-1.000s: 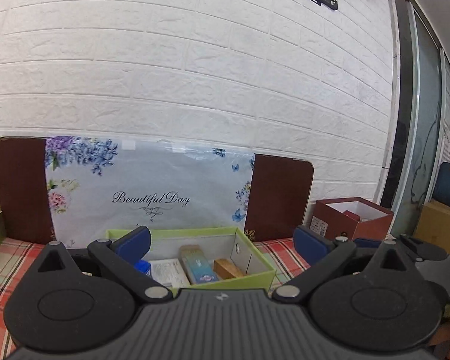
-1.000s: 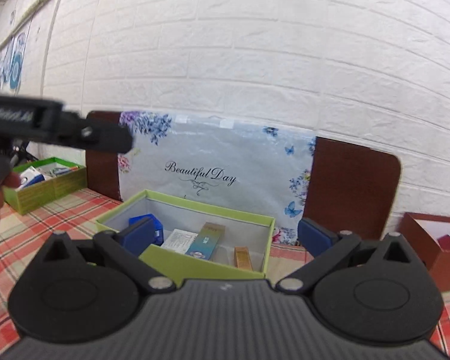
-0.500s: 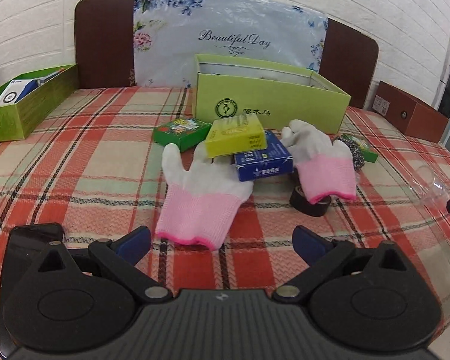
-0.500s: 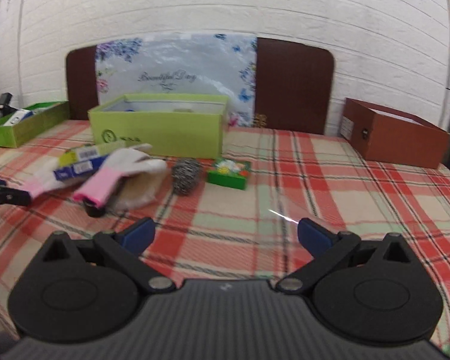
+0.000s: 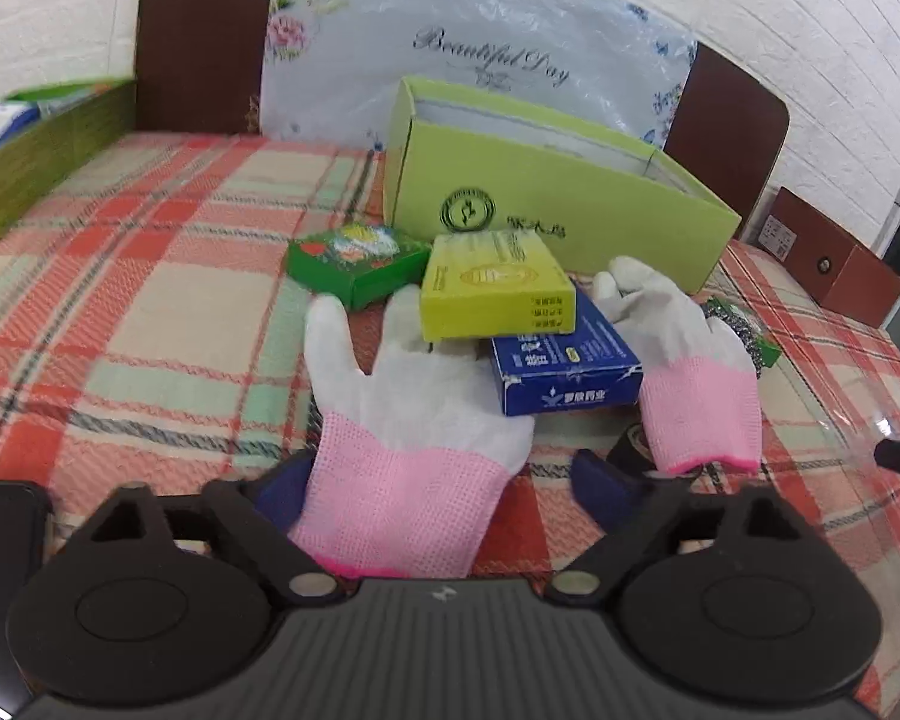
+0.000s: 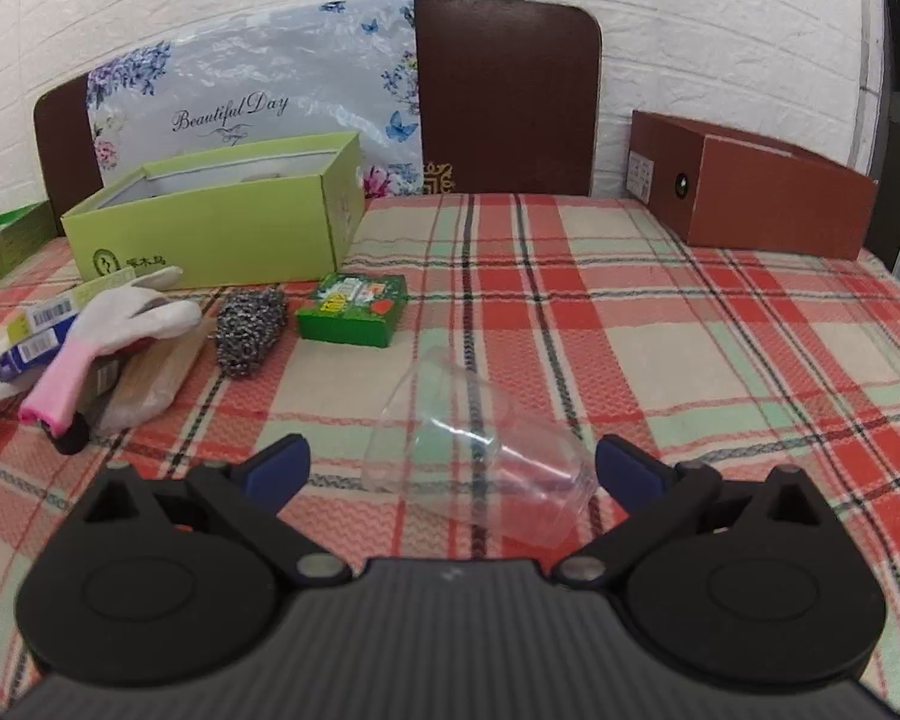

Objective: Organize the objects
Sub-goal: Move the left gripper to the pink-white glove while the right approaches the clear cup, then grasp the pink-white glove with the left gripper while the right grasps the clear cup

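Your left gripper [image 5: 432,483] is spread wide with the pink cuff of the near glove [image 5: 402,420] sitting between its fingers, not clamped on it. The glove lies flat on the tabletop [image 5: 150,324], long axis running near to far, cuff toward you and fingertips tucked under the yellow box [image 5: 495,285], which rests on the blue box [image 5: 561,360]. Looks like that cuff is your grab, so close straight across it and expect the yellow box to shift when you pull. The second glove [image 5: 687,372] lies right of the blue box, over a black tape roll [image 5: 630,450]. Your right gripper [image 6: 450,465] is also wide and holding nothing, with a clear plastic cup [image 6: 480,450] on its side between the fingers. The cup's axis runs diagonally, and which end is the mouth is hard to tell. It's thin and will likely squash or roll, so squeeze lightly. The steel scrubber [image 6: 249,327] and small green box [image 6: 354,306] sit farther out, left of centre, and the open green bin [image 6: 222,219] stands behind them at far left. The brown box [image 6: 756,186] is far right. Left hand is nearer the gloves, right hand nearer the cup.
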A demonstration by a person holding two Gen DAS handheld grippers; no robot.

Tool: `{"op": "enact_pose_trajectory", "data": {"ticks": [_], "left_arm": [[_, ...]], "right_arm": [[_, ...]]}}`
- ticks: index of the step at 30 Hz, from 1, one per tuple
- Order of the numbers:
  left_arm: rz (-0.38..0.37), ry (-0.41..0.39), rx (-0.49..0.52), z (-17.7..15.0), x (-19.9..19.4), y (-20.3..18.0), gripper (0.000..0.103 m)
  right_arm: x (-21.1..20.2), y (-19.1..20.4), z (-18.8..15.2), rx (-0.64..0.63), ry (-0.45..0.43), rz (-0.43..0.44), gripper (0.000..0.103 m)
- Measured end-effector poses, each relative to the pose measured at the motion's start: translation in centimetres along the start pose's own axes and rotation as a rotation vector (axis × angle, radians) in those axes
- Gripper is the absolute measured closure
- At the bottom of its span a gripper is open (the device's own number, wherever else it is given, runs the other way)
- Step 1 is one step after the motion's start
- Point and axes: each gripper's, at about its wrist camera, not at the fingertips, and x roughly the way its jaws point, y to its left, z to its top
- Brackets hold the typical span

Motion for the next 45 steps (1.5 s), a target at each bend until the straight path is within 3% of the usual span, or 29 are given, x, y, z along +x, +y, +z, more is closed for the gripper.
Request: {"op": "enact_pose_trajectory", "data": {"ticks": [3,4,5,7,11,15,17,20,22,26,33,35,37,43,45], "left_arm": [[0.008,0.001,0.0,0.0,0.2,0.0,0.061],[0.013,0.015,0.013,0.1,0.3,-0.1,0.089],[0.018,0.015,0.014,0.0,0.2,0.0,0.094],[-0.011,0.03,-0.002,-0.2,-0.4,0.2,0.095],[-0.071,0.059,0.029,-1.4,-2.8,-0.5,0.095],[-0.108,0.063,0.042,-2.6,-5.0,-1.0,0.091],[-0.098,0.046,0.02,-2.6,-5.6,-1.1,0.071],[-0.065,0.01,0.01,-2.2,-5.6,-1.3,0.046],[-0.041,0.027,0.033,-1.7,-4.7,-1.9,0.041],[0.02,0.031,0.09,-1.4,-2.4,-2.6,0.024],[0.031,0.027,0.062,-2.2,-1.7,-2.2,0.026],[0.005,0.042,0.085,-2.2,-1.9,-2.3,0.043],[-0.014,0.057,0.112,-2.1,-2.1,-2.4,0.045],[-0.04,0.08,0.116,-1.6,-1.5,-2.1,0.041],[-0.04,0.073,0.118,-1.8,-1.4,-2.2,0.05]], "right_arm": [[-0.8,1.6,-0.3,0.013,0.013,0.172,0.0],[-1.1,2.2,-0.3,0.014,0.012,0.244,0.0],[-1.5,2.7,-0.3,0.016,-0.003,0.291,0.0],[-2.2,3.3,0.1,0.002,-0.035,0.274,0.0],[-1.9,3.9,1.4,-0.114,-0.062,0.154,0.0],[0.2,3.4,2.1,-0.187,-0.039,0.22,0.0],[2.0,2.7,2.3,-0.159,0.03,0.257,0.0],[2.6,2.0,2.2,-0.018,0.118,0.322,0.0],[1.3,2.6,1.5,0.011,0.096,0.38,0.0],[-0.5,5.2,0.6,-0.074,0.054,0.407,0.0],[-0.2,8.0,-0.2,-0.22,0.039,0.273,0.009],[0.2,8.8,-0.1,-0.259,0.045,0.249,0.012],[0.3,9.5,-0.3,-0.305,0.059,0.242,0.018],[-1.5,9.3,-1.1,-0.364,0.076,0.275,0.018],[-1.8,9.0,-1.4,-0.373,0.084,0.267,0.018]]}}
